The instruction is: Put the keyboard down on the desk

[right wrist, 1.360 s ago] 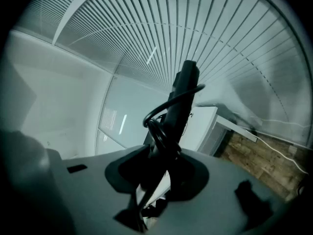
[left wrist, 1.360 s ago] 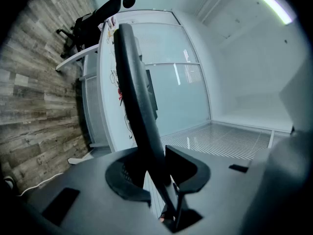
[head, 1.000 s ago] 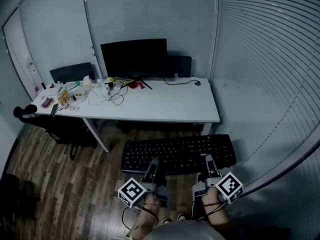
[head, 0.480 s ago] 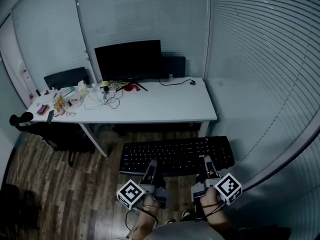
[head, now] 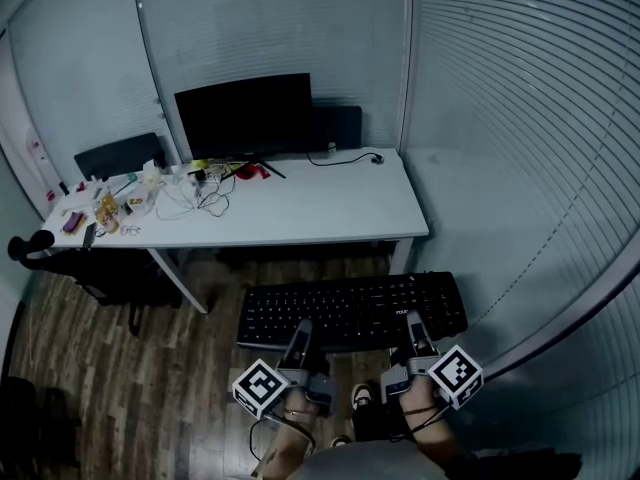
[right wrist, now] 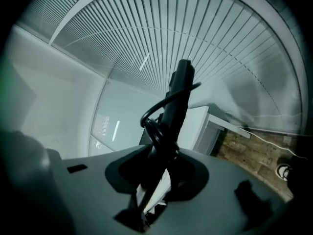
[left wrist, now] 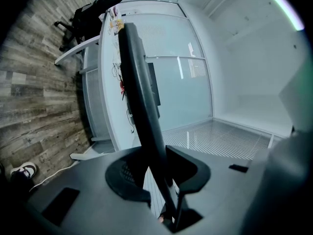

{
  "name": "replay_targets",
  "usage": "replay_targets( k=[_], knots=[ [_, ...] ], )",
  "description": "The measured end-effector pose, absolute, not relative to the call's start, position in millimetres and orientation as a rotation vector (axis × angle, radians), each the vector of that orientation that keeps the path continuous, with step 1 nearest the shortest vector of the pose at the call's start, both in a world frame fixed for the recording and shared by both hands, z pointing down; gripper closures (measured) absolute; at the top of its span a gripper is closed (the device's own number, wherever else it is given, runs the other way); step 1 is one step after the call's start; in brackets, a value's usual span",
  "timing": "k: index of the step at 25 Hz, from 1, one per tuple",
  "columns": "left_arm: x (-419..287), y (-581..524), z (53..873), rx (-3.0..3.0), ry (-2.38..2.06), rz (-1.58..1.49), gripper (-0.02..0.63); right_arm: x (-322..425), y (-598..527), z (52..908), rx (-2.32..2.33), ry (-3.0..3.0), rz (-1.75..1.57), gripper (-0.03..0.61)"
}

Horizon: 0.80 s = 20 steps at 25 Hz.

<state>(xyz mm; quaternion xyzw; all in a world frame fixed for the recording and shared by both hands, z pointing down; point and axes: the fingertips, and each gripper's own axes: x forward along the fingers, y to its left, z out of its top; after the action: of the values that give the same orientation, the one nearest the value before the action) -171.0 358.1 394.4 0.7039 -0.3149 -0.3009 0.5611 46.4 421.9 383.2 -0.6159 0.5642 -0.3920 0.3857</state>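
The black full-size computer keyboard (head: 350, 311) is held clear of the white rectangular surface (head: 320, 213), in front of its near edge and above the wood-plank floor (head: 120, 368). The keyboard lies roughly level, keys up.

Left gripper (head: 303, 336): fingers (left wrist: 188, 169) set at a narrow gap and clamped on the near long edge of the keyboard, left of centre.

Right gripper (head: 415, 330): fingers (right wrist: 190, 176) likewise clamped on the near long edge, close to the right end. A looped black cable (right wrist: 152, 124) lies against the keyboard just above these fingers.

A black flat monitor (head: 245, 115) stands at the rear of the surface. Small loose items (head: 150, 183) occupy its left end.
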Motion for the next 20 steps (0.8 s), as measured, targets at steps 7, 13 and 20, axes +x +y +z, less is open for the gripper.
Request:
replay_targets(
  k=[7,13,20],
  knots=[
    [-158,327,406,1.646,-0.753,-0.701,0.499,60,390,390,-1.577,1.442,-1.011,0.469],
    [-137,291,420,1.623,-0.775,-0.675,0.499,83,351,404,-1.586,1.425,-1.029,0.468],
    [-122,231,430,1.605,-0.819,-0.669,0.499,100,286,416,-1.571,1.427,-1.078,0.469]
  ],
)
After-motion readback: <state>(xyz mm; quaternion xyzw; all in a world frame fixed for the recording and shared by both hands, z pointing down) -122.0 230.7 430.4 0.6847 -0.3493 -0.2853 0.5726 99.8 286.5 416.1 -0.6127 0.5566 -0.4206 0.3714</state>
